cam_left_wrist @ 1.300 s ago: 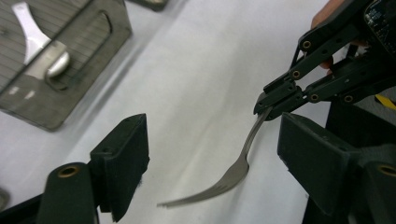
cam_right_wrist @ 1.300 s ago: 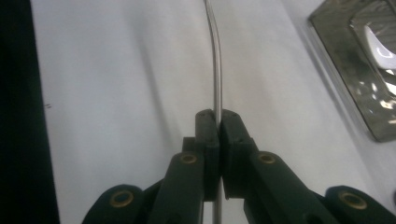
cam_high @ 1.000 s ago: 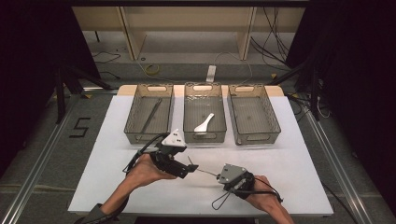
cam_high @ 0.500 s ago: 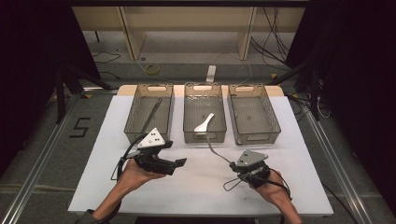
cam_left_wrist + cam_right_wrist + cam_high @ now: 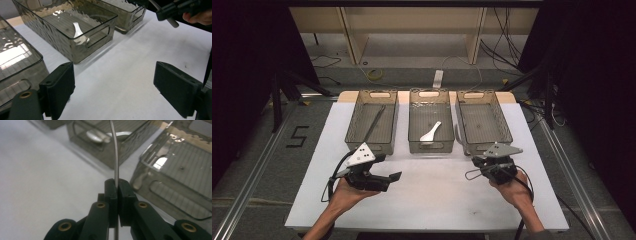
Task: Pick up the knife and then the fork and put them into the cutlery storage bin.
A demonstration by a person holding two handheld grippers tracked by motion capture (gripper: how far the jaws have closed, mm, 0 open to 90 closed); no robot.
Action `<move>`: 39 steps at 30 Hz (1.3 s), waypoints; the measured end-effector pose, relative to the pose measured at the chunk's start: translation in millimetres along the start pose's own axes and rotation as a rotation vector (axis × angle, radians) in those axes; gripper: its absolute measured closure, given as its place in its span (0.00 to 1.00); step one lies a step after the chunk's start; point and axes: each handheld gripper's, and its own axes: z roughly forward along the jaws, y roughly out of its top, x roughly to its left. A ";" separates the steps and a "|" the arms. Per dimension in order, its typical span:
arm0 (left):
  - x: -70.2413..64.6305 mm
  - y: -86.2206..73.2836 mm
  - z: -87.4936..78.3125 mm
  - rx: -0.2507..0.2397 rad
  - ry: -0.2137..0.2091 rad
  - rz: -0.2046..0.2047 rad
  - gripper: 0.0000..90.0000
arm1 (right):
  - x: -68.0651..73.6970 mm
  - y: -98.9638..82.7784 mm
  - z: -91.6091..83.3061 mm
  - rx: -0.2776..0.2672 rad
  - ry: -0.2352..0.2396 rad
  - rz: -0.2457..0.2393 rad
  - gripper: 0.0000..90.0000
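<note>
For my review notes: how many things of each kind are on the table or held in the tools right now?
Clear bins: 3, namely left bin, middle bin, right bin
Utensils: 3, namely white spoon in the middle bin, dark long utensil in the left bin, thin metal piece clamped in the right tool
Handheld tools: 2, namely left tool, open, and the right tool
Total: 8

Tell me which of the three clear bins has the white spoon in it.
The middle bin: the white spoon lies on its floor. The left bin holds a long dark utensil, and the right bin looks empty.
</note>
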 end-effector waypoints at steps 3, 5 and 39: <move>1.5 -2.3 -1.6 0.000 0.008 -0.001 0.18 | -12.1 8.5 2.8 -0.012 -0.008 0.052 0.97; 2.3 -3.1 -2.4 -0.003 0.014 0.000 0.18 | -18.8 14.2 5.2 -0.016 -0.011 0.071 0.97; 7.7 -9.9 -14.6 -0.045 0.066 -0.004 0.17 | -87.9 81.2 59.9 0.062 -0.123 0.301 0.97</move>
